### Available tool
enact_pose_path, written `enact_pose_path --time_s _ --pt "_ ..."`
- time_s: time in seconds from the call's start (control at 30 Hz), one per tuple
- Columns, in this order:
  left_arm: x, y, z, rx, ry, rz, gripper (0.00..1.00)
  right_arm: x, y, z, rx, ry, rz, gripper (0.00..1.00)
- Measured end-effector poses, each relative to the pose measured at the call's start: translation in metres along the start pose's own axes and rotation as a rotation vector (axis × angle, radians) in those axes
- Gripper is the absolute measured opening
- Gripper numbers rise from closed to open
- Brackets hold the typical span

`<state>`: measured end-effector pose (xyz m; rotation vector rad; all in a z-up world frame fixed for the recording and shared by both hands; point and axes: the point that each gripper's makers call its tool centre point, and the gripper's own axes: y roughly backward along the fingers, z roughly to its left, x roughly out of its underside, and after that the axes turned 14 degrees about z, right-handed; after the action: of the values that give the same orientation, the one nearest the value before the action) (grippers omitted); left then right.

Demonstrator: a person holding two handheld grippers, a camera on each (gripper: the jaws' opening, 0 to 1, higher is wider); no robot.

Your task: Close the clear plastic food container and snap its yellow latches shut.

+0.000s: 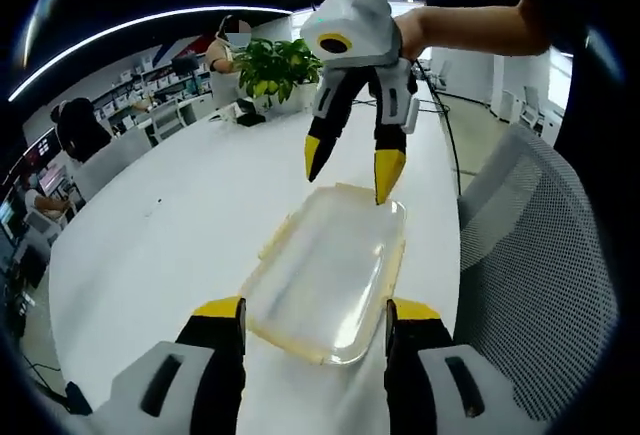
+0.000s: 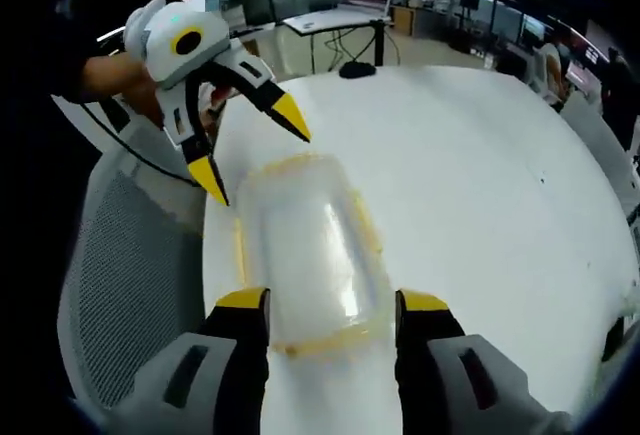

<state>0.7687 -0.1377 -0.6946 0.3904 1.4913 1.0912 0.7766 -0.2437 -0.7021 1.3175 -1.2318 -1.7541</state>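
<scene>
Your clear plastic food container with its yellow-edged lid [image 1: 335,270] lies flat on the white round table [image 1: 170,215], close to the table edge beside the grey mesh office chair [image 1: 540,255]. The lid looks seated on the base already, so the step in hand is most likely the latching; whether any yellow latch is snapped down is too blurred to tell.

Your left gripper [image 1: 315,312] has its jaws spread apart, one on each side of the container's near end, gripping nothing. Your right gripper [image 2: 332,305] is likewise spread wide, straddling the opposite end, and in the left gripper view one of its yellow tips hangs just above the far rim.

Next you probably need to bring a tip onto a latch flap and press it down against the container's side, steadying the box with your other gripper.

The table is bare and glossy. Beyond it stand a green potted plant [image 1: 275,70], desks and seated people.
</scene>
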Motion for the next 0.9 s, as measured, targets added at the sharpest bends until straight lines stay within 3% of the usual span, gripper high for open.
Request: enact_pose_path --time_s 0.43,0.5,0.63,0.9 --pt "0.014 0.000 0.000 -0.027 0.067 0.003 0.54 0.016 0.000 0.010 0.103 -0.065 -0.055 0.52" --pt "0.017 -0.001 -0.001 -0.031 0.079 0.002 0.54 0.018 0.000 0.008 0.154 -0.037 -0.058 0.53" --pt "0.018 -0.002 -0.002 -0.041 0.092 -0.005 0.54 0.021 -0.003 0.017 0.156 -0.036 -0.082 0.53" --pt "0.023 -0.009 -0.005 -0.051 0.122 -0.007 0.52 0.027 -0.011 0.019 0.180 -0.125 -0.137 0.54"
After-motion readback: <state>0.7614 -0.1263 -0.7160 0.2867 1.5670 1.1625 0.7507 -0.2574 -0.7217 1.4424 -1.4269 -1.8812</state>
